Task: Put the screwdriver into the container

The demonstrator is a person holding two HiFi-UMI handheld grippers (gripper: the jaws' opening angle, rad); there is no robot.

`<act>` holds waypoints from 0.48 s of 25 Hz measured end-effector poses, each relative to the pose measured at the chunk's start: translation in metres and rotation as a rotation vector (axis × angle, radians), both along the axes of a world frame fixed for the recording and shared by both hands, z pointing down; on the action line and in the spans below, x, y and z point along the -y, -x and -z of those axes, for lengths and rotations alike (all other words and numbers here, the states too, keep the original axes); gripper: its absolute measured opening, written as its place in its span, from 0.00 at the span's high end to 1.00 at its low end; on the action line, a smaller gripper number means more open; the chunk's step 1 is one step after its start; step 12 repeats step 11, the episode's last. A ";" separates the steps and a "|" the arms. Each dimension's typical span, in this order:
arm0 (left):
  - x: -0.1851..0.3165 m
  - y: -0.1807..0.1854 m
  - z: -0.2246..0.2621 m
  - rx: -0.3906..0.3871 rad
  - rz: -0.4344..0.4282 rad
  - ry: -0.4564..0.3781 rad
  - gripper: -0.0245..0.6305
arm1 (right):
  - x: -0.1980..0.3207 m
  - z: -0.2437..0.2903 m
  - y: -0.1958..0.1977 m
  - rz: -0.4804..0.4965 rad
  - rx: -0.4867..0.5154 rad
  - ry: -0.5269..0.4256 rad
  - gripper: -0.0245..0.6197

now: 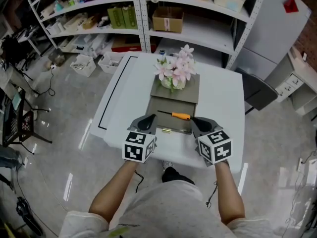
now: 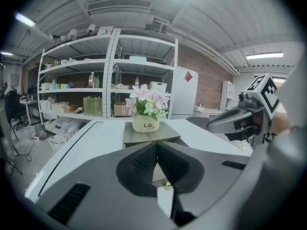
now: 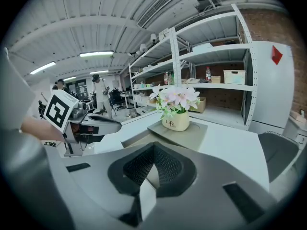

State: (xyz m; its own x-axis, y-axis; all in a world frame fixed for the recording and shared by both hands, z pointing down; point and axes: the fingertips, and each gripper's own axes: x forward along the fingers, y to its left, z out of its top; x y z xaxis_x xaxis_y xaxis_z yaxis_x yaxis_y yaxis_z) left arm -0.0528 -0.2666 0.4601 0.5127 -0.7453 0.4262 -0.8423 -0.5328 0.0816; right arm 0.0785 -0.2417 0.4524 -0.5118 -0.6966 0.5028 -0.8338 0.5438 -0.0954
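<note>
The place is read as a laboratory used partly as a storeroom. The far side is lined with white metal shelving (image 1: 143,14), on which a cardboard box (image 1: 167,20), green cartons (image 1: 122,17) and other boxes are stored; white bins (image 1: 83,65) are kept on the polished grey floor (image 1: 64,148) below it. A white work table (image 1: 225,103) is set in the middle. Cables (image 1: 49,86) are trailed over the floor at the left. A brick wall (image 2: 211,80) is seen at the far right, a bare ceiling unit (image 2: 118,5) and tube lights (image 3: 96,54) overhead, and people (image 3: 99,87) among desks at the far left
</note>
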 end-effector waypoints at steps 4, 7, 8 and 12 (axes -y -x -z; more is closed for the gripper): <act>-0.001 -0.002 0.001 0.006 -0.002 0.001 0.96 | -0.002 0.003 -0.002 0.001 0.000 -0.003 0.95; 0.000 -0.003 0.001 0.007 -0.004 0.002 0.96 | -0.001 0.002 -0.003 0.003 -0.002 -0.004 0.95; 0.000 -0.004 0.000 0.008 -0.006 0.003 0.96 | -0.001 0.002 -0.003 0.003 -0.002 -0.004 0.95; 0.001 -0.007 -0.003 0.012 -0.013 0.007 0.96 | 0.001 0.000 -0.004 0.006 -0.002 -0.004 0.95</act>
